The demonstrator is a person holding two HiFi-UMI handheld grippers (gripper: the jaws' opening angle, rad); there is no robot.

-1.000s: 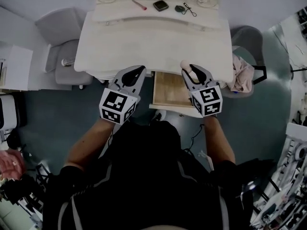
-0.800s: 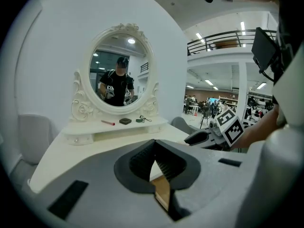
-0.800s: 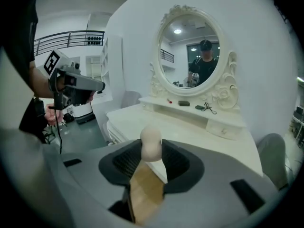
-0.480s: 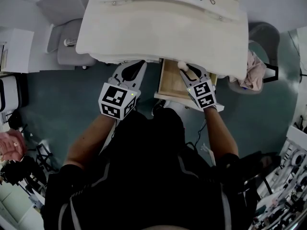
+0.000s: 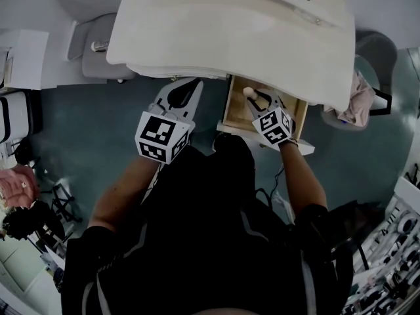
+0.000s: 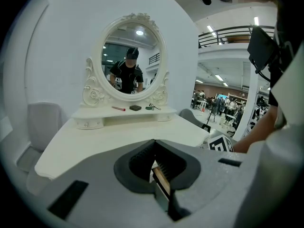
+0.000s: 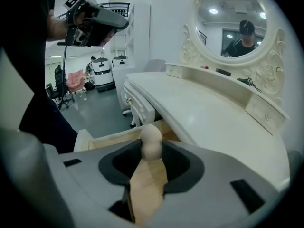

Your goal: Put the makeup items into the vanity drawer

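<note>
R gripper (image 5: 257,100) w/ beige sponge (image 7: 151,141) — rounded tip, narrow waist

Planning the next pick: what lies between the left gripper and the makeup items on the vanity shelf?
Only the vanity's bare white tabletop, as the left gripper view shows.

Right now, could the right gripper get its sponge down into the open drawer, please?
Probably yes. The right gripper, shut on the beige sponge, hangs right over the open drawer and its bare wooden floor. The tabletop overhangs only the drawer's rear part, and nothing seems to lie below the jaws.
</note>
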